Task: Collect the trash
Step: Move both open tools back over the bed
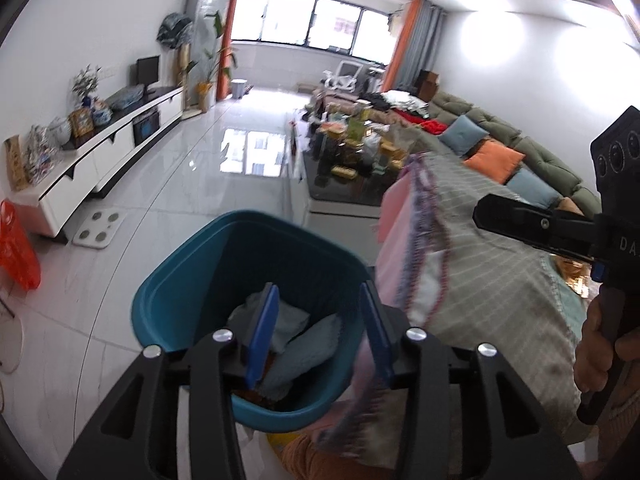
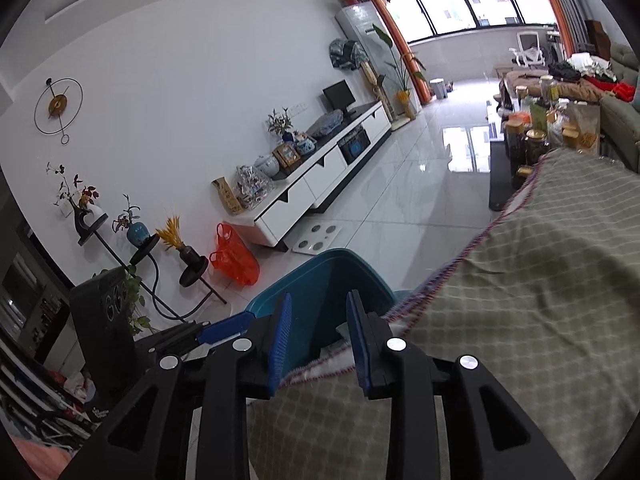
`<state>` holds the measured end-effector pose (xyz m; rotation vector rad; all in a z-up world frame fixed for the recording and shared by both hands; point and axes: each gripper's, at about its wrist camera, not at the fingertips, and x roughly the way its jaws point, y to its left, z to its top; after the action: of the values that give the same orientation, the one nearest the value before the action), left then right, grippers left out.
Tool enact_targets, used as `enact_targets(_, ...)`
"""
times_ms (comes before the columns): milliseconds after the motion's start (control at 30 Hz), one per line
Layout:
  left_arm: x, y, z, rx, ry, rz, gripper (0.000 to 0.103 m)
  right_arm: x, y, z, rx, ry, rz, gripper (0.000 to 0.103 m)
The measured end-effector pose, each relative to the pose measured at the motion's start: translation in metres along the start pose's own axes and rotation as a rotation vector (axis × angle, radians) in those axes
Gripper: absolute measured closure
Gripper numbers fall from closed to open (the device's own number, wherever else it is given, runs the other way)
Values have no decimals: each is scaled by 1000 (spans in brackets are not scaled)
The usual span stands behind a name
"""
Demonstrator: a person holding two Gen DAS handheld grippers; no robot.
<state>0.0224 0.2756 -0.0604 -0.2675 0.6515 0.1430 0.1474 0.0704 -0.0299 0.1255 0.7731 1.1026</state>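
A teal trash bin (image 1: 192, 280) stands on the floor beside a table draped in a grey checked cloth (image 1: 492, 248). It holds several crumpled grey-white paper pieces (image 1: 308, 348). My left gripper (image 1: 320, 328) hangs open and empty right above the bin's mouth. My right gripper (image 2: 318, 340) is open and empty over the cloth's edge, with the bin (image 2: 320, 276) just beyond its fingertips. The right gripper's body also shows in the left wrist view (image 1: 560, 224), held above the table.
A white TV cabinet (image 2: 320, 176) runs along the left wall, with a white scale (image 2: 316, 238) and an orange plastic bag (image 2: 234, 256) on the floor near it. A cluttered coffee table (image 1: 352, 160) and a green sofa (image 1: 520, 148) lie ahead. Plant stands (image 2: 160, 248) are at left.
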Motion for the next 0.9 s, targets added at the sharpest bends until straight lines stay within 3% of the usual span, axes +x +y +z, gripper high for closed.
enact_targets(67, -4, -12, 1, 20, -16, -34, 43, -18, -2, -5, -14, -25, -21, 69)
enact_targets(367, -4, -87, -6, 157, -17, -214, 37, -102, -30, -29, 1, -127, -151, 69)
enact_targets(700, 14, -189, -26, 334, 41, -412, 37, -219, -83, -82, 130, -252, -449, 68)
enact_targets(900, 19, -245, -36, 435, 67, -499, 37, -288, -109, -110, 213, -342, -625, 62)
